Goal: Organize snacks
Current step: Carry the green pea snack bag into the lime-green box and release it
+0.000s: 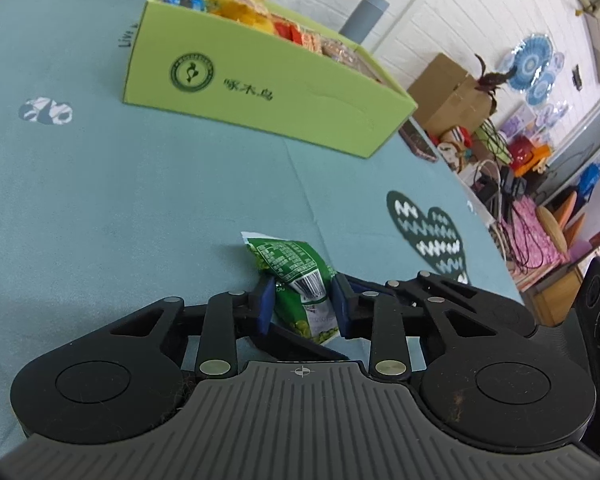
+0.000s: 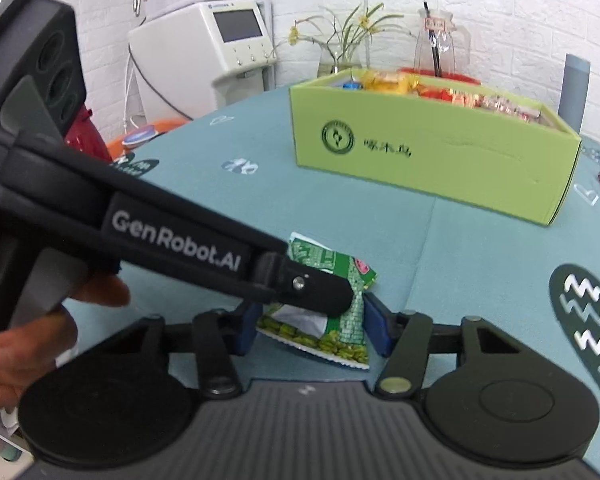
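A green snack packet (image 1: 296, 276) lies on the teal tablecloth. My left gripper (image 1: 303, 304) has its blue pads on both sides of the packet and grips it. In the right wrist view the same packet (image 2: 332, 320) sits between the blue pads of my right gripper (image 2: 312, 330), which stand a little wider than it. The left gripper's black arm (image 2: 180, 248) crosses that view and its tip covers the packet's middle. A light green open box (image 1: 260, 88) filled with several snack packets stands further back; it also shows in the right wrist view (image 2: 432, 152).
A glass vase (image 2: 340, 52) and a glass jar (image 2: 436, 44) stand behind the box. A grey cylinder (image 2: 576, 92) is at the back right. The table's edge (image 1: 472, 200) drops off to the right, with clutter beyond it. A white machine (image 2: 220, 40) stands left.
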### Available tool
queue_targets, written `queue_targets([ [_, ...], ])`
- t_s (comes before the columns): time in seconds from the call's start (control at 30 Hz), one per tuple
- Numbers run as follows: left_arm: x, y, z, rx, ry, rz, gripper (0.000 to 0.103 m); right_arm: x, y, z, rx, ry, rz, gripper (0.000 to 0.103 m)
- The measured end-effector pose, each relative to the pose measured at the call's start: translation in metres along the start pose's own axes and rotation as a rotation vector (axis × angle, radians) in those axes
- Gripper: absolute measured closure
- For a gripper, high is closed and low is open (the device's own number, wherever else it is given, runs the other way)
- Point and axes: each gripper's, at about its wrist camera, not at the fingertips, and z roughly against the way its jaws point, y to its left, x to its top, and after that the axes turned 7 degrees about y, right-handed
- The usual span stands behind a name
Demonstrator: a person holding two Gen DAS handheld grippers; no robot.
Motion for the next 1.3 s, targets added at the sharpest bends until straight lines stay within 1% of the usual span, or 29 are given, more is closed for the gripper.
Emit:
queue_targets([
  [0.07, 0.011, -0.004, 0.006, -0.016, -0.022, -0.002, 0.097, 0.009, -0.002, 0.006, -0.018, -0.036, 0.014, 0.043],
  [0.17, 0.039, -0.014, 0.014, -0.028, -0.074, -0.027, 0.097, 0.034, -0.015, 0.010, -0.029, -0.093, 0.021, 0.042],
  [0.3, 0.094, -0.031, 0.017, -0.029, -0.146, -0.076, 0.097, 0.080, -0.039, 0.007, -0.072, -0.171, 0.061, 0.042],
  [0.43, 0.158, -0.042, 0.003, -0.007, -0.197, -0.122, 0.097, 0.132, -0.073, -0.014, -0.101, -0.216, 0.061, 0.042],
  [0.5, 0.189, -0.041, -0.011, 0.000, -0.199, -0.116, 0.097, 0.154, -0.091, -0.032, -0.103, -0.217, 0.043, 0.041],
  [0.57, 0.214, -0.038, -0.028, 0.015, -0.195, -0.121, 0.097, 0.170, -0.109, -0.052, -0.105, -0.201, 0.026, 0.041],
  [0.6, 0.226, -0.034, -0.040, 0.023, -0.181, -0.116, 0.097, 0.177, -0.116, -0.064, -0.102, -0.187, 0.014, 0.041],
  [0.7, 0.244, -0.017, -0.073, 0.060, -0.129, -0.095, 0.095, 0.177, -0.135, -0.100, -0.072, -0.117, -0.020, 0.041],
  [0.73, 0.245, -0.009, -0.083, 0.076, -0.115, -0.081, 0.093, 0.173, -0.137, -0.110, -0.065, -0.098, -0.024, 0.038],
  [0.77, 0.244, -0.002, -0.089, 0.079, -0.114, -0.074, 0.083, 0.168, -0.137, -0.113, -0.062, -0.108, -0.016, 0.035],
  [0.8, 0.240, 0.002, -0.090, 0.069, -0.136, -0.081, 0.082, 0.167, -0.138, -0.113, -0.055, -0.123, -0.012, 0.034],
  [0.83, 0.237, 0.002, -0.087, 0.063, -0.147, -0.096, 0.081, 0.166, -0.139, -0.112, -0.045, -0.124, -0.014, 0.030],
  [0.87, 0.236, 0.001, -0.084, 0.060, -0.156, -0.100, 0.076, 0.169, -0.141, -0.110, -0.036, -0.124, -0.022, 0.024],
  [0.9, 0.236, -0.002, -0.079, 0.057, -0.174, -0.102, 0.072, 0.169, -0.141, -0.104, -0.038, -0.140, -0.029, 0.022],
  [0.93, 0.233, -0.006, -0.072, 0.051, -0.194, -0.105, 0.070, 0.170, -0.140, -0.097, -0.048, -0.166, -0.031, 0.019],
  [1.0, 0.229, -0.013, -0.052, 0.026, -0.231, -0.106, 0.062, 0.167, -0.135, -0.077, -0.077, -0.216, -0.023, 0.011],
  [1.07, 0.219, -0.022, -0.029, 0.012, -0.267, -0.113, 0.056, 0.156, -0.126, -0.051, -0.107, -0.263, -0.011, 0.010],
  [1.13, 0.201, -0.031, -0.007, 0.009, -0.299, -0.128, 0.051, 0.139, -0.115, -0.026, -0.121, -0.273, -0.004, 0.010],
  [1.2, 0.177, -0.038, 0.011, 0.035, -0.317, -0.128, 0.041, 0.118, -0.104, -0.007, -0.133, -0.274, -0.016, 0.010],
  [1.23, 0.163, -0.041, 0.018, 0.058, -0.327, -0.122, 0.039, 0.105, -0.098, 0.001, -0.138, -0.268, -0.030, 0.010],
  [1.27, 0.147, -0.043, 0.023, 0.084, -0.334, -0.106, 0.034, 0.093, -0.092, 0.006, -0.141, -0.258, -0.047, 0.010],
  [1.3, 0.125, -0.045, 0.028, 0.135, -0.342, -0.080, 0.030, 0.079, -0.086, 0.014, -0.146, -0.243, -0.070, 0.010],
])
